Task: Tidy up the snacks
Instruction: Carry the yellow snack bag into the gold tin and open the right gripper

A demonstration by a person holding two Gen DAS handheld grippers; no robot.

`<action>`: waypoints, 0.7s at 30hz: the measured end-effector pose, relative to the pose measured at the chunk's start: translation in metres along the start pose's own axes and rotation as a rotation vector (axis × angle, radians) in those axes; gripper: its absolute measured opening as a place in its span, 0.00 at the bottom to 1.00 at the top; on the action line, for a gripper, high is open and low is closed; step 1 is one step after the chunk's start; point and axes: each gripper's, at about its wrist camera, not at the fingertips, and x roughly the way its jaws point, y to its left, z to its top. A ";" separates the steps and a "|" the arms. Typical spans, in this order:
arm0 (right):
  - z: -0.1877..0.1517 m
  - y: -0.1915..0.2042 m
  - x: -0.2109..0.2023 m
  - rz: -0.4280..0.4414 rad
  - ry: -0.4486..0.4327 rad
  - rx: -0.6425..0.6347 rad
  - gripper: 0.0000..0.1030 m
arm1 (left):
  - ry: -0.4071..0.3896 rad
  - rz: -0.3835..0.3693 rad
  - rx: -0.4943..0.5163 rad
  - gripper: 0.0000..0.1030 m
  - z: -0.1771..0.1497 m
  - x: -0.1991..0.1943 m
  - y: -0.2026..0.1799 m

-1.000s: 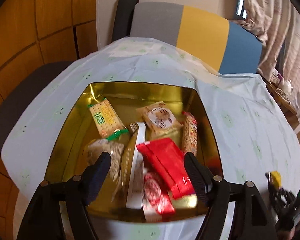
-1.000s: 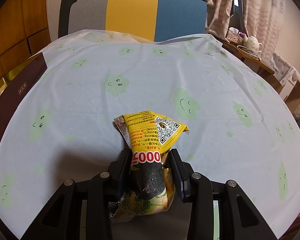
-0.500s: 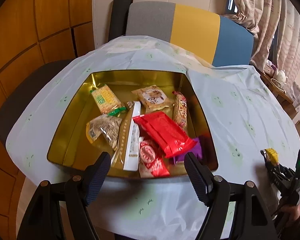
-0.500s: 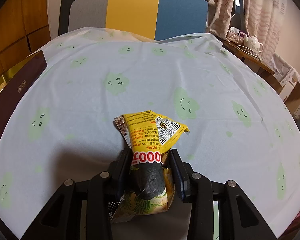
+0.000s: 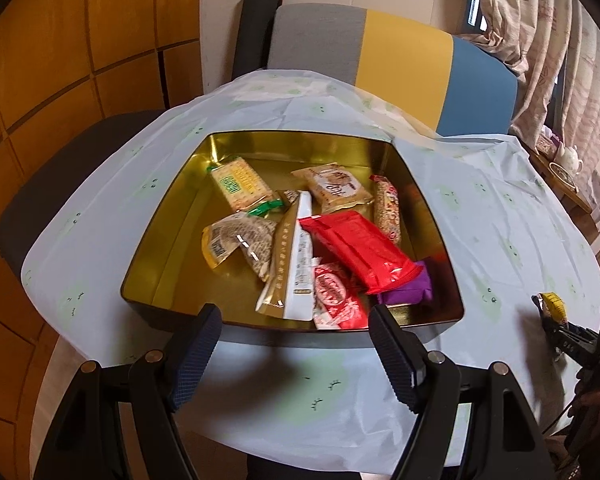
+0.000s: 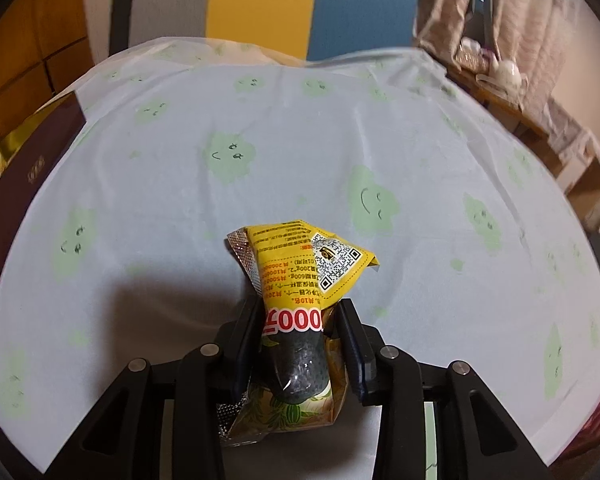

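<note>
Yellow snack packet pinched in the right gripper — gold tin waiting.

At lower centre of the right wrist view the jaws clamp the packet above the tablecloth; the left gripper gapes wide and empty at the tin's near rim — red packet and others inside.

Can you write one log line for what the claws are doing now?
left claw: open, empty, near gold tin | right claw: shut on yellow snack packet

A home dining or living room. Ahead of the left gripper, a worktop under a smiley-print cloth; beyond it, a grey, yellow and blue chair back. Right: patterned curtains, a side table with teapot. Left: wood-panelled wall.
</note>
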 end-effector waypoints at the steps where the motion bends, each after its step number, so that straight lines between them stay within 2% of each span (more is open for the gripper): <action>1: 0.001 -0.001 0.000 0.011 0.013 0.012 0.37 | 0.001 -0.001 -0.009 0.75 0.000 0.000 0.003; 4: 0.003 -0.003 -0.001 0.041 0.050 0.035 0.37 | 0.003 0.003 -0.026 0.75 -0.001 0.001 0.010; 7: 0.005 -0.002 -0.004 0.117 0.087 0.067 0.36 | 0.000 0.004 -0.033 0.75 -0.001 0.001 0.015; 12: 0.016 0.008 -0.011 0.167 0.107 0.086 0.35 | -0.016 0.012 -0.047 0.75 -0.001 -0.002 0.021; 16: 0.036 0.033 -0.034 0.242 0.057 0.040 0.35 | -0.026 0.018 -0.061 0.75 0.000 -0.003 0.025; 21: 0.052 0.089 -0.057 0.327 0.028 -0.077 0.35 | -0.020 0.015 -0.067 0.75 0.000 -0.001 0.028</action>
